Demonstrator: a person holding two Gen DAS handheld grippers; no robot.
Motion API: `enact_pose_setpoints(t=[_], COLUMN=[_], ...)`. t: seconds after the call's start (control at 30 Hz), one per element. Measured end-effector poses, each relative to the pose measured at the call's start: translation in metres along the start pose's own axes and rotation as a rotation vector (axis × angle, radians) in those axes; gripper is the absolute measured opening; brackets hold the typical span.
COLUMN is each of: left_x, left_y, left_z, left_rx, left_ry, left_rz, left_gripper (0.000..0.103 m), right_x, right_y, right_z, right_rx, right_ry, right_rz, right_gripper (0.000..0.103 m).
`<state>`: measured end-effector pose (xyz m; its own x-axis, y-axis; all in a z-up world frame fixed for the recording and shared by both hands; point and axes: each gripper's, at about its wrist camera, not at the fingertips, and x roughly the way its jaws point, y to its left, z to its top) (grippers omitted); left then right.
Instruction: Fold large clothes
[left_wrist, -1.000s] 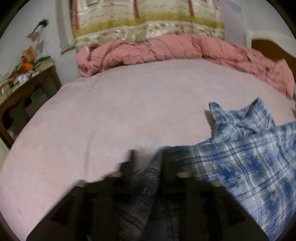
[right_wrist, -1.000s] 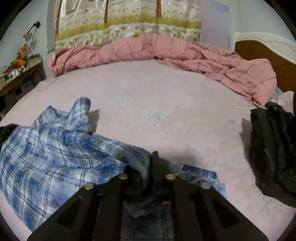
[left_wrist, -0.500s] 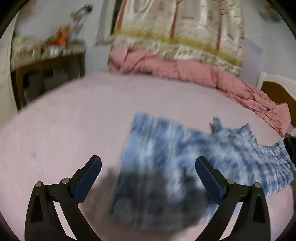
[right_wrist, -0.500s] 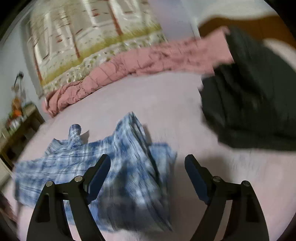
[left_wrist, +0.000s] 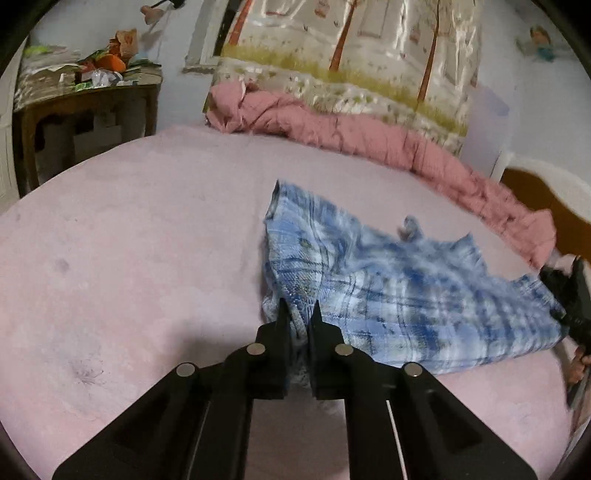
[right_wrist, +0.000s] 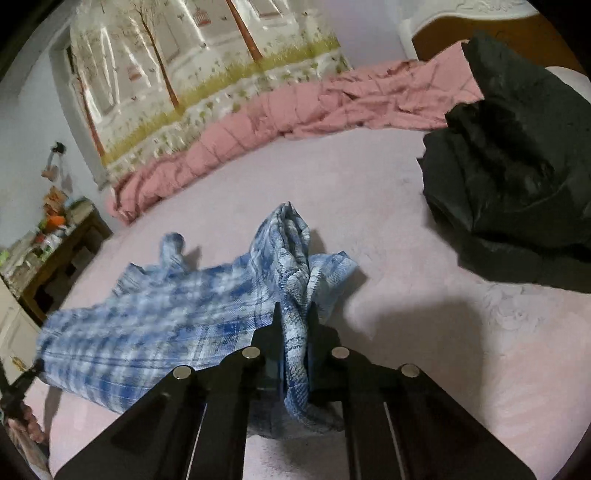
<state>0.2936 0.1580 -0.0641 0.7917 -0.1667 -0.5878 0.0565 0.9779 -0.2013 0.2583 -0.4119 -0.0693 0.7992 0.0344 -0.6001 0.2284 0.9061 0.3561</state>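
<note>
Pink bed sheet (left_wrist: 140, 229) | blue-and-white plaid shirt (left_wrist: 406, 291) lies spread mid-bed, between both tongs | left tongs (left_wrist: 298, 314) just closed, clamped on shirt's left edge | right tongs (right_wrist: 294, 314) just closed, clamped on bunched right edge

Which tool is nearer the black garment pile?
Right. The right tool grips the blue plaid shirt beside the black garment pile; the left tool holds the shirt's far end.

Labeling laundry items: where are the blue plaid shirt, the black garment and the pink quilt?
blue plaid shirt (left_wrist: 406, 295), left wrist view, its spread middle.
black garment (right_wrist: 517, 155), right wrist view, centre of the heap.
pink quilt (right_wrist: 258, 122), right wrist view, its bunched ridge.
</note>
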Motion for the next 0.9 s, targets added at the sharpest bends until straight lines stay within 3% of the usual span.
enact_pose_setpoints(t=[0.1, 0.17, 0.2, 0.23, 0.3, 0.4, 0.43, 0.53, 0.57, 0.67, 0.77, 0.9], left_x=[0.017, 0.016, 0.013, 0.010, -0.002, -0.021, -0.027, -0.036, -0.033, -0.018, -0.003, 0.019], left_y=[0.003, 0.004, 0.005, 0.005, 0.001, -0.028, -0.040, -0.066, -0.075, -0.095, -0.117, -0.145], left_z=[-0.007, -0.006, -0.006, -0.008, -0.008, -0.005, -0.004, 0.010, 0.017, 0.029, 0.017, -0.011], left_rx=[-0.003, -0.008, -0.006, -0.005, 0.015, 0.146, 0.195, 0.213, 0.212, 0.185, 0.194, 0.251], left_ry=[0.079, 0.069, 0.059, 0.045, -0.013, -0.162, -0.199, -0.225, -0.205, -0.116, -0.039, 0.037], left_rz=[0.027, 0.055, 0.059, 0.064, 0.078, 0.245, 0.246, 0.153, 0.109, 0.008, -0.065, -0.062], left_gripper=[0.015, 0.028, 0.040, 0.046, 0.048, 0.048, 0.048, 0.055, 0.060, 0.060, 0.060, 0.049], right_x=[0.010, 0.005, 0.003, -0.003, -0.015, -0.036, -0.041, -0.050, -0.047, -0.032, -0.026, -0.014], right_y=[-0.006, -0.007, -0.006, -0.004, -0.002, 0.006, 0.012, 0.035, 0.043, 0.055, 0.072, 0.100], right_z=[-0.001, -0.001, -0.002, -0.003, -0.005, -0.004, -0.002, 0.005, 0.008, 0.006, -0.017, -0.053], right_rx=[0.028, 0.024, 0.018, 0.013, 0.002, -0.042, -0.078, -0.176, -0.195, -0.149, -0.174, -0.335], right_ry=[0.049, 0.031, 0.018, -0.010, -0.058, -0.118, -0.125, -0.111, -0.073, 0.059, 0.093, 0.112], right_rz=[0.000, -0.019, -0.043, -0.078, -0.095, -0.116, -0.118, -0.094, -0.041, 0.045, 0.145, 0.075], right_gripper=[0.011, 0.020, 0.023, 0.023, 0.027, 0.030, 0.030, 0.030, 0.030, 0.030, 0.030, 0.040])
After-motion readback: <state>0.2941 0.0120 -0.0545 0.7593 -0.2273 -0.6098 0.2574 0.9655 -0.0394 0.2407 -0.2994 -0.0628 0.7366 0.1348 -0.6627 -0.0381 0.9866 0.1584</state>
